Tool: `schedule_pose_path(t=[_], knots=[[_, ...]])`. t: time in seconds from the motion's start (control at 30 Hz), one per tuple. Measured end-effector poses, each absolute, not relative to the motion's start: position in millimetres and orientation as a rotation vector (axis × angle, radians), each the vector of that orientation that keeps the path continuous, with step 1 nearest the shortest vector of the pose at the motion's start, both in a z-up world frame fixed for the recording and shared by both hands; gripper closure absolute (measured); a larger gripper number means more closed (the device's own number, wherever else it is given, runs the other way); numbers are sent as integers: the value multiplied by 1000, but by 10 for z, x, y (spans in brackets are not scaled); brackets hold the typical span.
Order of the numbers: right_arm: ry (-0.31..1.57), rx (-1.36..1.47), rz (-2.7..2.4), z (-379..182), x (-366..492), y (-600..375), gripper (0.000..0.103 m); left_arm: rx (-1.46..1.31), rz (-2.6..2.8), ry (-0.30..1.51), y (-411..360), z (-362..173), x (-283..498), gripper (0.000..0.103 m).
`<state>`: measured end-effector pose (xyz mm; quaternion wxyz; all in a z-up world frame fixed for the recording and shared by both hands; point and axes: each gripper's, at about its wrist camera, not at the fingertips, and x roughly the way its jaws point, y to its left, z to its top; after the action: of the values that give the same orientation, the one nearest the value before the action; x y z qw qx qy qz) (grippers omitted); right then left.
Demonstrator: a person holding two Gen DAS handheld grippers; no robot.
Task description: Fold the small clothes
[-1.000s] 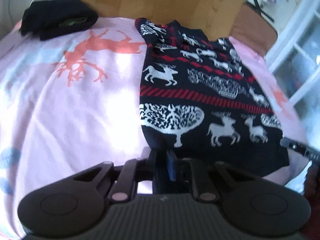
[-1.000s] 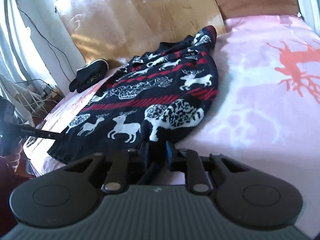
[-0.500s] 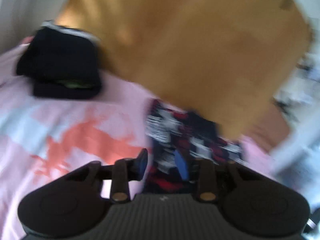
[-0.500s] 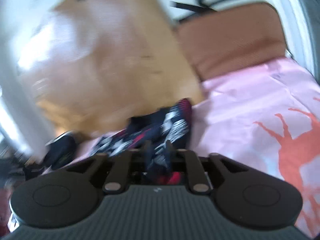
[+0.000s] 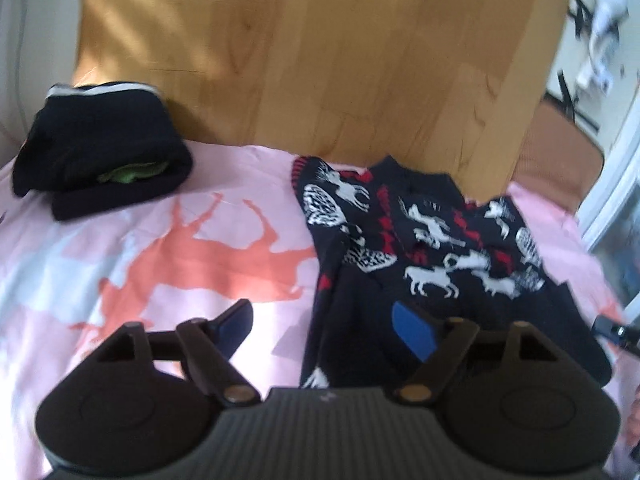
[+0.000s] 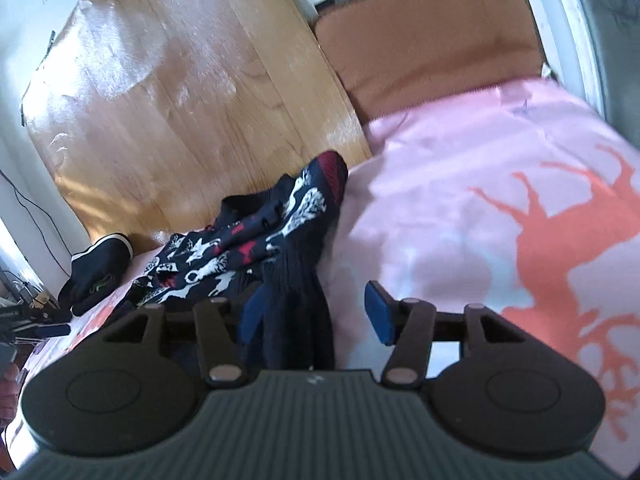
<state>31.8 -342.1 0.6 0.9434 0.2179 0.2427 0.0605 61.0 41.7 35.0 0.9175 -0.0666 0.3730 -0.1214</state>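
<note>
Both grippers, left gripper and right gripper, are opening, releasing the sweater, its hem doubled toward the bed's headboard edge to halve it.

Sweater: dark navy knit with white reindeer and white leafy trees, broken by red zigzag bands; the folded-over near part is plain dark navy.
Bedsheet: pale pink, printed with coral-orange deer silhouettes and light blue patches.
Folded garment at the far left corner of the bed: black, with a white stripe along its top edge and a bright green layer showing in the fold.
Board behind the bed: honey-brown wood grain, glossy with pale glare.
Headboard cushion: rust brown.
Left tongs: matte black frame, blue pads.
Right tongs: matte black frame, blue pads.
</note>
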Motion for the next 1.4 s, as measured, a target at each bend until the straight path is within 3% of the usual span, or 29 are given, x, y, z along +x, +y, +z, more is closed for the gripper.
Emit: schedule_pose_path(t=[0.03,0.07,0.1,0.13,0.17,0.27,0.43,0.53,0.6,0.63,0.7,0.83,0.93,1.03,1.2,1.23,1.4], knots=[[502,435,125,-6,342,-3389,45,-110,-247,776,349,311,659,46],[509,418,123,1,355,-3347,45,-78,-243,790,279,263,702,75],[517,396,119,2,390,-3298,48,-42,-236,810,207,215,751,91],[527,370,119,1,431,-3244,56,-5,-223,820,147,172,765,94],[533,335,110,5,467,-3181,93,15,-205,804,113,170,742,94],[490,257,55,61,449,-3087,92,-29,-173,734,194,245,630,97],[358,233,-25,168,358,-3094,92,-196,-102,720,528,194,666,97],[518,214,-50,-21,640,-3063,91,-166,-85,767,468,55,720,94],[523,262,-57,-13,670,-3131,84,-133,-73,758,433,50,699,90],[509,277,-64,16,645,-3170,81,-127,-75,752,431,67,688,86],[492,296,-73,71,594,-3244,63,-131,-66,727,452,160,661,77],[454,334,-43,282,670,-3331,62,-180,-95,632,464,412,728,53],[447,349,54,517,998,-3252,62,-192,-187,593,304,477,784,44],[471,339,174,697,1548,-3063,58,-181,-286,595,57,348,820,43],[586,257,177,625,2683,-2713,34,-91,-323,690,-261,-52,906,47],[630,259,161,542,2928,-2663,33,-80,-329,659,-268,-20,876,42],[794,220,81,132,3664,-2467,33,-140,-352,677,-194,-47,918,43]])
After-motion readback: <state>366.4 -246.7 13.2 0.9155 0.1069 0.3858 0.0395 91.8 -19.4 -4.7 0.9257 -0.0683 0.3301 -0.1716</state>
